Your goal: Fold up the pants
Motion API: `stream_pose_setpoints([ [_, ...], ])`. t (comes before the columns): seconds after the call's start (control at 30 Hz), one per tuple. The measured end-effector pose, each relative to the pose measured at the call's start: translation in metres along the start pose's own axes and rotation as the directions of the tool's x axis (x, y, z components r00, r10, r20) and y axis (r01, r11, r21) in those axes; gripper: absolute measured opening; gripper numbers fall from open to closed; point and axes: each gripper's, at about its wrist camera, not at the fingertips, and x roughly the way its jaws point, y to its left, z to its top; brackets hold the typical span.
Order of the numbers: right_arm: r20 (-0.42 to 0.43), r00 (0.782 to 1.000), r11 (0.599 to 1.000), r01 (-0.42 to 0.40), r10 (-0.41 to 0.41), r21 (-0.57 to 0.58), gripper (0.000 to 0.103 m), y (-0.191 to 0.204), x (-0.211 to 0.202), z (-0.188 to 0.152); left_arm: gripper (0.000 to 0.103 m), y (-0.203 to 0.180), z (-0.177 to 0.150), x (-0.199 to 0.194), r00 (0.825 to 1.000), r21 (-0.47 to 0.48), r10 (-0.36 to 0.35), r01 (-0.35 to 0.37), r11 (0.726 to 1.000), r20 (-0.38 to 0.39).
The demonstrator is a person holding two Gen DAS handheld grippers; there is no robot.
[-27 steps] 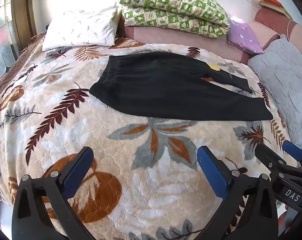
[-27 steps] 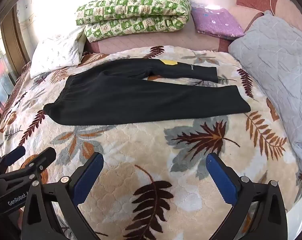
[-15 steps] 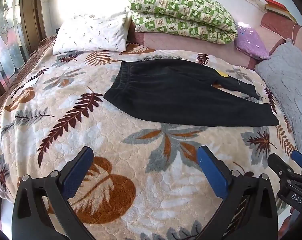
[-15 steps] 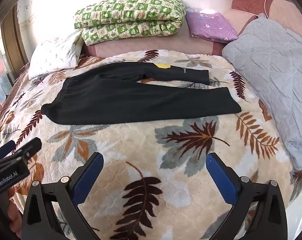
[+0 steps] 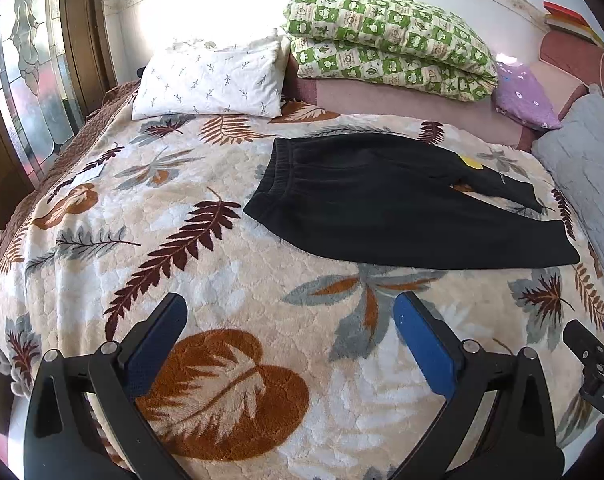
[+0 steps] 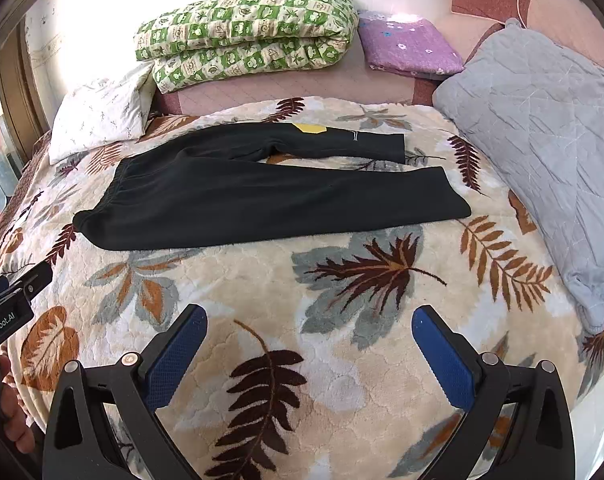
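Black pants point(image 5: 385, 200) point(image 6: 262, 196) lie flat on the leaf-patterned blanket point(image 5: 230, 280) point(image 6: 302, 280), waistband to the left, legs running right and spread in a narrow V. A small yellow tag point(image 5: 471, 161) point(image 6: 309, 128) sits on the far leg. My left gripper point(image 5: 290, 312) hovers open over the blanket, short of the waistband end, with nothing between its blue pads. My right gripper point(image 6: 309, 322) is open too, over the blanket in front of the near leg. Each wrist view catches the other gripper at its edge.
A white pillow point(image 5: 210, 80), a folded green checked quilt point(image 5: 389, 44) point(image 6: 246, 32) and a purple cushion point(image 6: 409, 44) line the headboard. A grey quilted pad point(image 6: 541, 152) lies on the right. A window with a wooden frame point(image 5: 34, 80) stands on the left.
Both grippers have swung leftward, so the pants sit further right in the left wrist view and the window shows more. Jaws stay open; the pants have not moved.
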Motion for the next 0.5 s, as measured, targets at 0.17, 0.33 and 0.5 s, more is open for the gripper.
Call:
stream_pose_setpoints([
  [0.17, 0.0, 1.0, 1.0, -0.001, 0.001, -0.004, 0.103, 0.0007, 0.0004, -0.0016, 0.103, -0.0011, 0.0001, 0.0001, 1.0, 0.0, 0.002, -0.002, 1.0, 0.001],
  [0.33, -0.004, 1.0, 1.0, -0.001, 0.001, -0.006, 0.103, 0.0009, 0.002, -0.0026, 0.103, -0.0014, -0.0004, 0.0005, 1.0, -0.001, 0.0, 0.0, 1.0, 0.0],
  [0.5, -0.01, 1.0, 1.0, -0.003, 0.003, -0.005, 0.103, 0.0003, 0.0045, -0.0037, 0.103, -0.0013, -0.0004, 0.0011, 1.0, -0.003, -0.003, 0.003, 1.0, 0.0],
])
